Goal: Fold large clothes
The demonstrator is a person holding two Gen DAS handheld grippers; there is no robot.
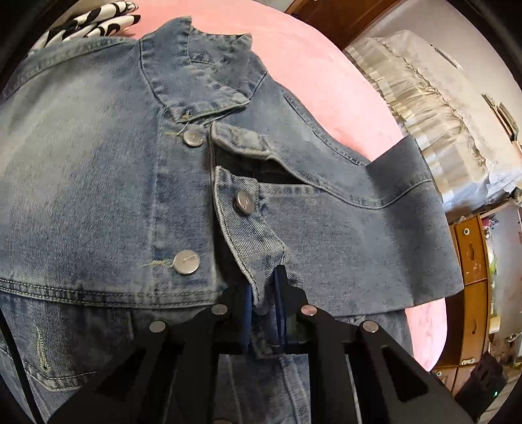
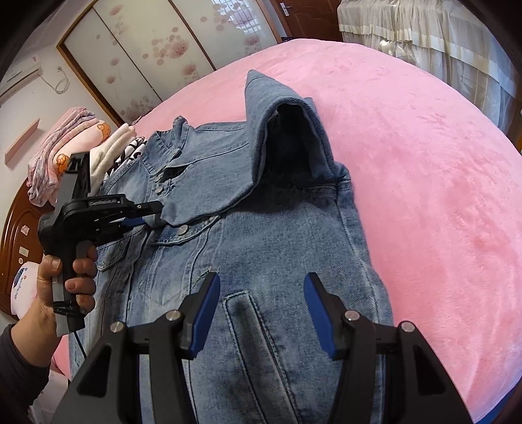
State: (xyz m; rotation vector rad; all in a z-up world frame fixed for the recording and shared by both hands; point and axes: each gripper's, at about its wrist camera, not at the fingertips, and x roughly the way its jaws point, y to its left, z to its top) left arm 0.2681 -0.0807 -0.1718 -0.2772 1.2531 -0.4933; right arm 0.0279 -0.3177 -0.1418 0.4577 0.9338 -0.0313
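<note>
A faded blue denim jacket (image 2: 277, 254) lies front up on a pink bed cover (image 2: 424, 195), collar pointing away. Its right-hand sleeve (image 2: 287, 140) arches up and across the chest. My left gripper (image 2: 156, 212) is shut on that sleeve's buttoned cuff (image 1: 248, 228), above the jacket's button placket. In the left wrist view the blue pads of the left gripper (image 1: 263, 293) pinch the cuff's edge. My right gripper (image 2: 261, 310) hovers open over the lower front near a slanted pocket, nothing between its fingers.
Folded clothes (image 2: 65, 153) and a black-and-white cloth (image 1: 94, 19) are stacked beyond the collar, by a wooden headboard (image 2: 16, 228). A person's hand (image 2: 65, 277) holds the left gripper's handle. Curtains (image 2: 424, 39) and wooden drawers (image 1: 469, 254) stand off the bed's right side.
</note>
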